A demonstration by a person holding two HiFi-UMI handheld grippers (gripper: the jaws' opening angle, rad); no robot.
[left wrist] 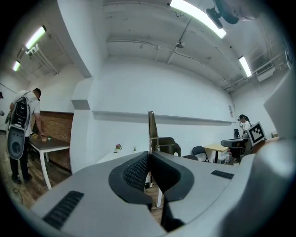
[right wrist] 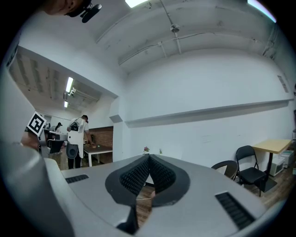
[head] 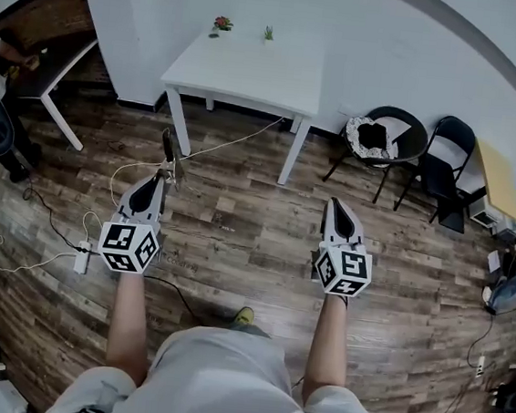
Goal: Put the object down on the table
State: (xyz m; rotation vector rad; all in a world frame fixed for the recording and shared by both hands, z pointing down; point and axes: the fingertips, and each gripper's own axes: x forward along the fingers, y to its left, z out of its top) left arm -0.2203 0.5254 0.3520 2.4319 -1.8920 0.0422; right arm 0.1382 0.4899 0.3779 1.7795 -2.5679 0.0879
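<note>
My left gripper (head: 161,178) is shut on a thin dark metal tool (head: 168,150) that sticks out forward past the fingertips. In the left gripper view the tool (left wrist: 151,130) stands upright as a narrow blade pinched between the pads, with the gripper (left wrist: 149,155) closed around its lower end. My right gripper (head: 336,206) is level with the left one, shut, with nothing between its pads (right wrist: 138,173). Both are held above the wooden floor, well short of the white table (head: 245,69) ahead. That table (left wrist: 108,159) carries two small plants (head: 222,24) at its far edge.
Two dark chairs (head: 384,136) and a yellow table (head: 496,178) stand at the right. A white cable (head: 214,146) and a power strip (head: 82,257) lie on the floor to the left. A person (left wrist: 21,132) stands at another table (head: 56,74) far left.
</note>
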